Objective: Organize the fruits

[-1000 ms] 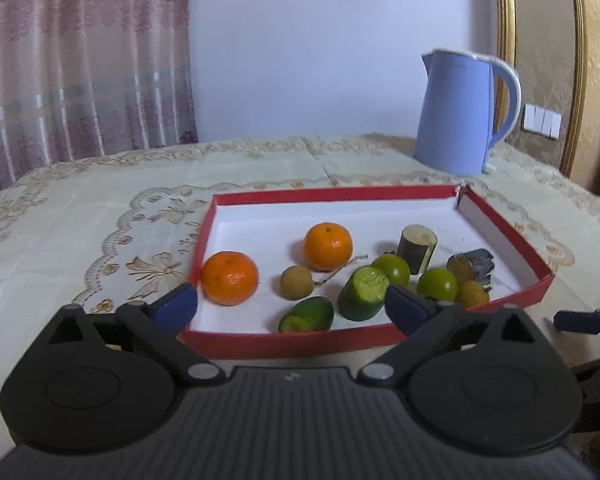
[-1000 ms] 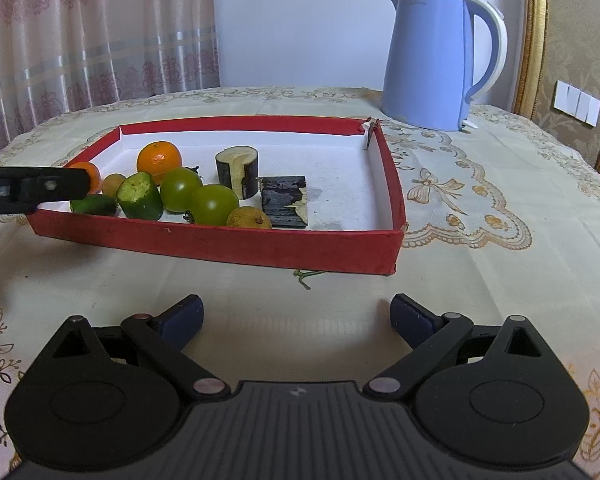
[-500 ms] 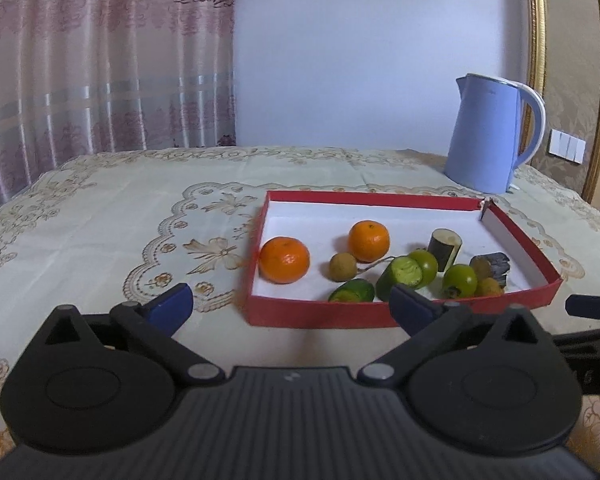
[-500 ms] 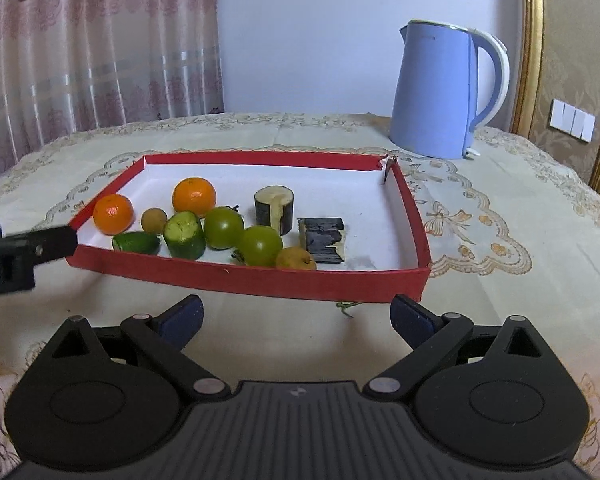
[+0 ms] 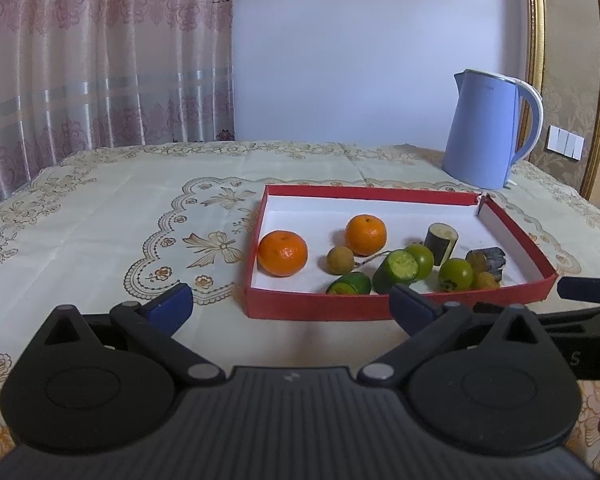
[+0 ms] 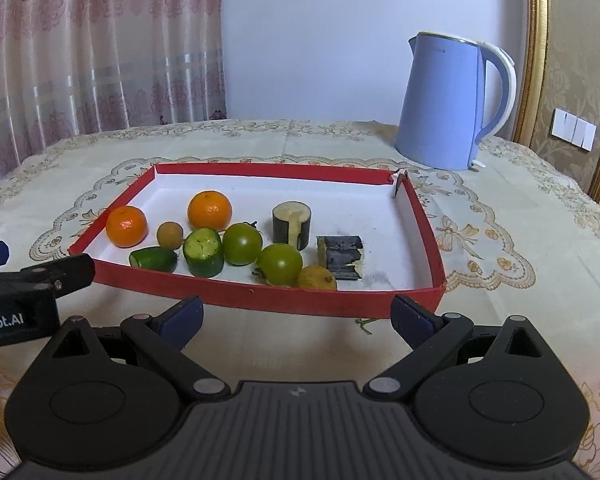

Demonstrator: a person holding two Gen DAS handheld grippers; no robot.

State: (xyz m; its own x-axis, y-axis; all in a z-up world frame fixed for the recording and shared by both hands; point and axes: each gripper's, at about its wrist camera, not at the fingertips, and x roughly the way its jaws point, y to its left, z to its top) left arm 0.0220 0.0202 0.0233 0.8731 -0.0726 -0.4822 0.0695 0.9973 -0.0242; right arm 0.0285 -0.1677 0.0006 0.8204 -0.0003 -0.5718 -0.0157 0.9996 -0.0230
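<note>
I see both hand-held grippers, left (image 5: pixel 288 306) and right (image 6: pixel 296 316), spread wide and empty above the desk (image 6: pixel 520 280). Just ahead of them the red tray (image 6: pixel 324 306) holds the fruits (image 6: pixel 209 210).

Pale wall (image 5: pixel 380 48) behind the table (image 5: pixel 100 208), patterned pink curtains (image 5: pixel 100 60) at left

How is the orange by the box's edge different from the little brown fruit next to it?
The orange is bright orange and shiny; the brown fruit is dull yellowish brown. The orange is clearly bigger. The orange sits right beside the left wall of the red box; the brown fruit lies further in, near the cucumber pieces. Both are round, whole, and rest on the box's white floor.
</note>
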